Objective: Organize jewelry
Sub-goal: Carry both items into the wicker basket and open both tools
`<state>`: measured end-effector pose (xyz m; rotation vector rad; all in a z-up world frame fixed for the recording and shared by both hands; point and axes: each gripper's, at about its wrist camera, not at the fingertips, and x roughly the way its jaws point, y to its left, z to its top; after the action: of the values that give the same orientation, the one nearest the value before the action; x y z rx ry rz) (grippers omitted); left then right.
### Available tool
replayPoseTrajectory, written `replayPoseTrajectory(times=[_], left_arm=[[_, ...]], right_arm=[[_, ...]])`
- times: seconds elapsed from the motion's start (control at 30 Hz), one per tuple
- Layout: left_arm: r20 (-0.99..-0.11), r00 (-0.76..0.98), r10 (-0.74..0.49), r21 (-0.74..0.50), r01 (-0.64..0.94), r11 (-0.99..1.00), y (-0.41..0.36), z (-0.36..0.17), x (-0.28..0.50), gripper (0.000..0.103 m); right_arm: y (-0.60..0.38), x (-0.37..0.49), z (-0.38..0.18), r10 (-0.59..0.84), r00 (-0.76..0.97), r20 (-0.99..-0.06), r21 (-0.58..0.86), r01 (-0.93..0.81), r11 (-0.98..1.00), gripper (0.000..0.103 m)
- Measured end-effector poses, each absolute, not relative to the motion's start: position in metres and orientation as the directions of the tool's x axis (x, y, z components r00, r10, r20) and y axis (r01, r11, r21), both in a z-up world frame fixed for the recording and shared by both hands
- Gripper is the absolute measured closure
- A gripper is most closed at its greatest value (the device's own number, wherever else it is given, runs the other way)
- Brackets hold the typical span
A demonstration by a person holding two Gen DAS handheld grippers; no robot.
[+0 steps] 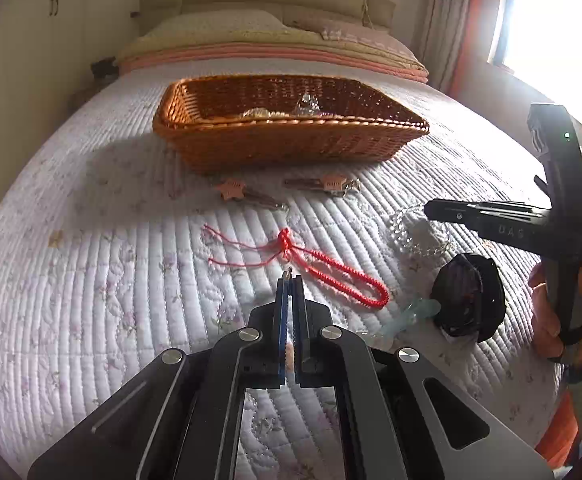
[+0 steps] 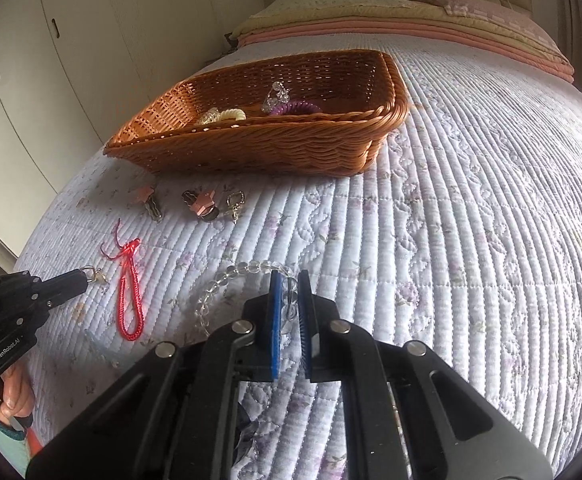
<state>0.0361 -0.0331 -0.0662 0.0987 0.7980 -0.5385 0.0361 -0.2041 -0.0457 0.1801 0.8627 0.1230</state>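
A wicker basket [image 1: 291, 136] [image 2: 259, 148] stands on the quilted bed and holds hair ties and a clear piece. A red cord bracelet [image 1: 331, 276] [image 2: 131, 304] lies in front of it. My left gripper [image 1: 289, 278] [image 2: 85, 276] is shut on a small metal clasp piece [image 2: 91, 274] just above the quilt beside the red cord. My right gripper [image 2: 289, 280] [image 1: 431, 208] is closed around a clear bead bracelet [image 2: 227, 280] [image 1: 415, 236] that lies on the quilt. Two star hair clips [image 1: 231, 190] [image 2: 203, 204] lie near the basket.
A gold clasp [image 2: 235, 202] lies beside the clips. A pale blue clear clip [image 1: 415, 312] lies on the quilt near the right gripper's body. Pillows and folded blankets [image 1: 275, 44] are at the head of the bed. Wardrobe doors [image 2: 51, 60] stand left.
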Motion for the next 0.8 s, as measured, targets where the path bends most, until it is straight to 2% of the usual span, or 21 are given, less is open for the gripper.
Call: replayPoseTrajectory(times=[0.23,0.5,0.8], left_arm=[[-0.680,0.564,-0.468,-0.186,0.485,0.854,-0.018,-0.063,0.040,0.103],[-0.646,0.584,-0.491,-0.203,0.489,0.849,-0.015,-0.054,0.035,0.103],[-0.599,0.611,-0.518,-0.208,0.506,0.837,-0.020,-0.033,0.033,0.103]], right_arm=[[-0.213,0.034,-0.043,0.174,0.661,-0.730,0.230,-0.002,0.973,0.097],[-0.211,0.025,-0.029,0.193,0.680,-0.707,0.236,-0.030,0.971,0.097],[-0.213,0.021,-0.007,0.275,0.687,-0.673,0.318,-0.067,0.946,0.097]])
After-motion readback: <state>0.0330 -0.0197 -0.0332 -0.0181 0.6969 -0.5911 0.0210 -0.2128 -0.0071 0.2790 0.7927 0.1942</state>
